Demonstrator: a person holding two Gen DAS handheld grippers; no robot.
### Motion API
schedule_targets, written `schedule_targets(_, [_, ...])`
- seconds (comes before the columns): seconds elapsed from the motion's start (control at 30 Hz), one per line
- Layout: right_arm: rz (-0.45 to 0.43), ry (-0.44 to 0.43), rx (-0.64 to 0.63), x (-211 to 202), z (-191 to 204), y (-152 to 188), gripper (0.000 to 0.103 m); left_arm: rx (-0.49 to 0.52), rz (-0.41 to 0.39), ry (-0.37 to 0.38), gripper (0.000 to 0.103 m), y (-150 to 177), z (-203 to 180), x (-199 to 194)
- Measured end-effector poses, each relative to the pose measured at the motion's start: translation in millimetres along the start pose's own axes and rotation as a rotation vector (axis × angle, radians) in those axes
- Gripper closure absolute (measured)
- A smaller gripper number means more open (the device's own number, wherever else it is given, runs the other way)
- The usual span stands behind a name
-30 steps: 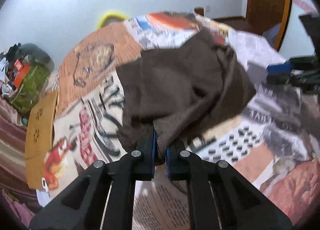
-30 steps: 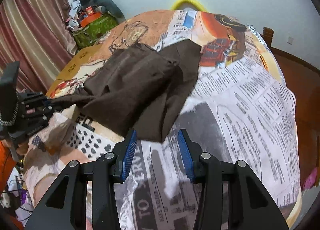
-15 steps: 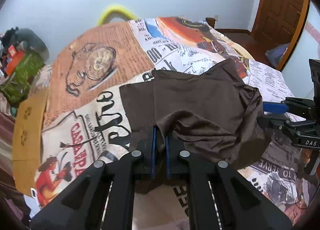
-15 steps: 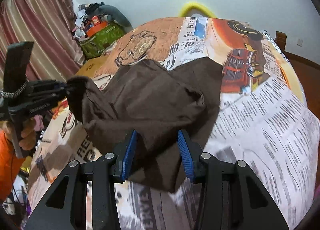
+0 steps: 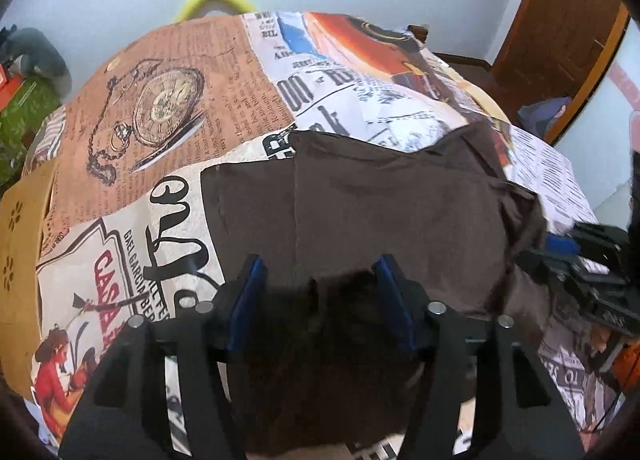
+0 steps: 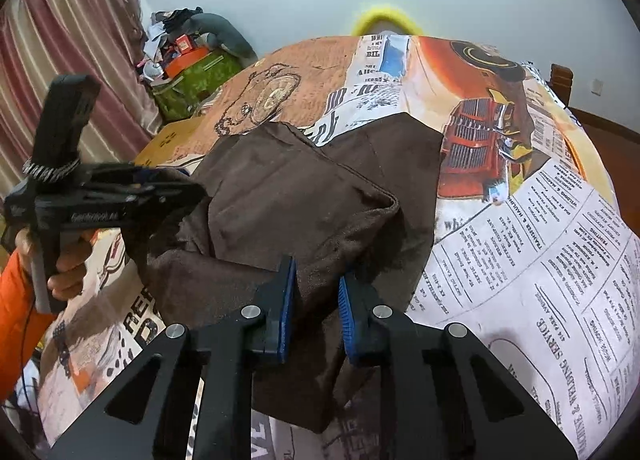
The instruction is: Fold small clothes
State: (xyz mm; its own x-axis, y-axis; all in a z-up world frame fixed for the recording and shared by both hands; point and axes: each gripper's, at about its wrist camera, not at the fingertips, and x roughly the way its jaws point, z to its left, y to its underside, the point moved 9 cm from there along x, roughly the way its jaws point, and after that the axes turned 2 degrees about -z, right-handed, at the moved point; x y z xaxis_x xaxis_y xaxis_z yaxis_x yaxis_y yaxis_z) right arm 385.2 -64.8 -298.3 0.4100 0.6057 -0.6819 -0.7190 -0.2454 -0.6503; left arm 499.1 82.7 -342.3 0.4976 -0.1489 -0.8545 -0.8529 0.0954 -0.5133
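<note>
We are spreading the brown garment (image 5: 384, 212) flat on the newspaper-print table (image 6: 540, 260) for its fold; our left gripper (image 5: 324, 292) is gaping wide over the cloth (gripping nothing), our right gripper (image 6: 316, 292) is straddling a raised fold, half open.

My left gripper (image 5: 316, 292) stands wide open, its blue pads (image 5: 245, 300) spread well apart above the near edge of the brown garment (image 5: 380, 200), with dark cloth lying under and between them. From my right wrist camera, that same left gripper (image 6: 188, 196) reaches level toward the garment's left side, my left hand (image 6: 66, 268) wrapped around its grip below an orange sleeve. My right gripper (image 6: 316, 300) is partly open, its pads (image 6: 286, 308) either side of a raised fold at the garment's near edge, without pinching it.
</note>
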Motion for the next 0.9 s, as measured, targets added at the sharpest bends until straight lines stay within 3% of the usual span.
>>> schedule_targets(0.13, [-0.003, -0.001, -0.004, -6, 0, 3, 0.084, -0.049, 0.023, 0.051, 0.049, -3, 6, 14])
schedule_targets(0.17, [-0.005, -0.005, 0.004, -7, -1, 3, 0.083, -0.064, 0.012, 0.067, 0.055, -4, 7, 15])
schedule_targets(0.23, [-0.002, -0.010, 0.017, -7, -5, 4, 0.082, -0.085, 0.009, 0.100, 0.085, -5, 6, 16])
schedule_targets(0.33, [0.001, -0.017, 0.038, -2, -10, 2, 0.082, -0.069, -0.005, 0.086, 0.093, -5, 3, 14])
schedule_targets(0.43, [-0.004, -0.028, 0.047, 3, -10, -1, 0.083, -0.047, -0.019, 0.051, 0.096, -4, 1, 9])
schedule_targets(0.57, [-0.030, -0.027, 0.034, 0, -5, -8, 0.094, -0.036, -0.064, 0.013, 0.097, -4, 1, -12])
schedule_targets(0.73, [-0.082, -0.022, -0.029, -14, 5, -26, 0.096, -0.051, -0.117, -0.015, 0.097, -1, 6, -42])
schedule_targets(0.9, [-0.106, -0.006, -0.055, -16, 6, -49, 0.096, -0.104, -0.101, -0.049, 0.097, 8, 21, -46])
